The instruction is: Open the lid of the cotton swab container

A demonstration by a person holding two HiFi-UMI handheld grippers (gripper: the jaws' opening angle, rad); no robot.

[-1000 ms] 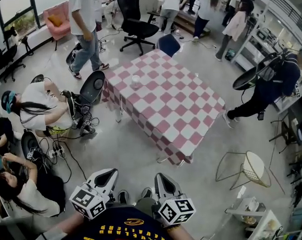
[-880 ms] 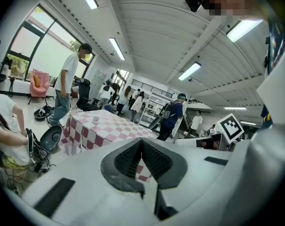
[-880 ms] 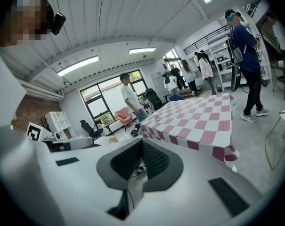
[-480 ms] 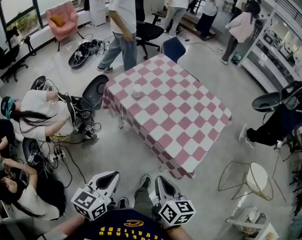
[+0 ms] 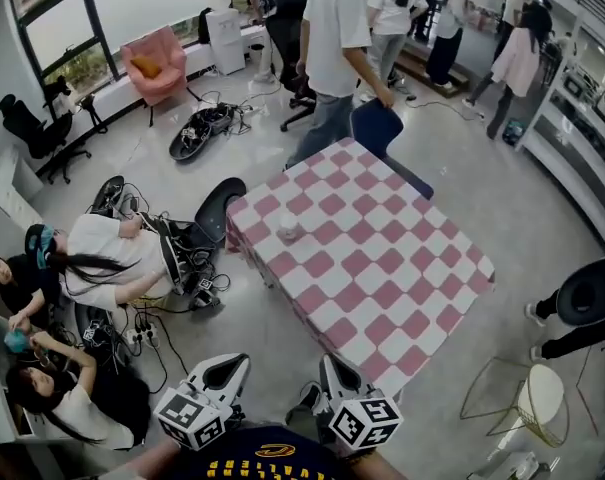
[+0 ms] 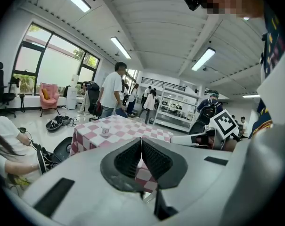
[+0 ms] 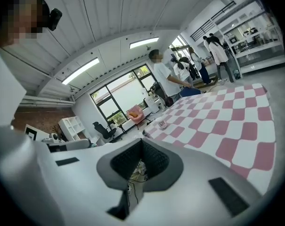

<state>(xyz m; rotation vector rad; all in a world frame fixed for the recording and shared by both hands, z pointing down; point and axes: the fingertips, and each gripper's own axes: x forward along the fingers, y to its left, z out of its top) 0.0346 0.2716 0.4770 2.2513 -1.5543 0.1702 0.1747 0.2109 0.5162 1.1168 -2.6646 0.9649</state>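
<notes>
The cotton swab container (image 5: 289,230) is a small pale round tub standing on the pink-and-white checked table (image 5: 382,278), near its left edge. It also shows small in the left gripper view as the container (image 6: 105,131) and in the right gripper view as the container (image 7: 162,124). My left gripper (image 5: 233,364) and right gripper (image 5: 332,363) are held close to my body at the bottom of the head view, well short of the table. Both are shut with nothing between the jaws, as seen at the left gripper (image 6: 141,140) and the right gripper (image 7: 142,142).
A person in a white shirt (image 5: 337,58) stands at the table's far corner beside a blue chair (image 5: 380,128). Seated people (image 5: 102,263) and floor cables (image 5: 142,333) lie to the left. A wire chair (image 5: 530,398) stands at lower right. Others stand further back.
The view has moved closer to the table, which now sits lower and larger in the head view. The person in white walked from the far left to the table's far corner. Both grippers stay shut.
</notes>
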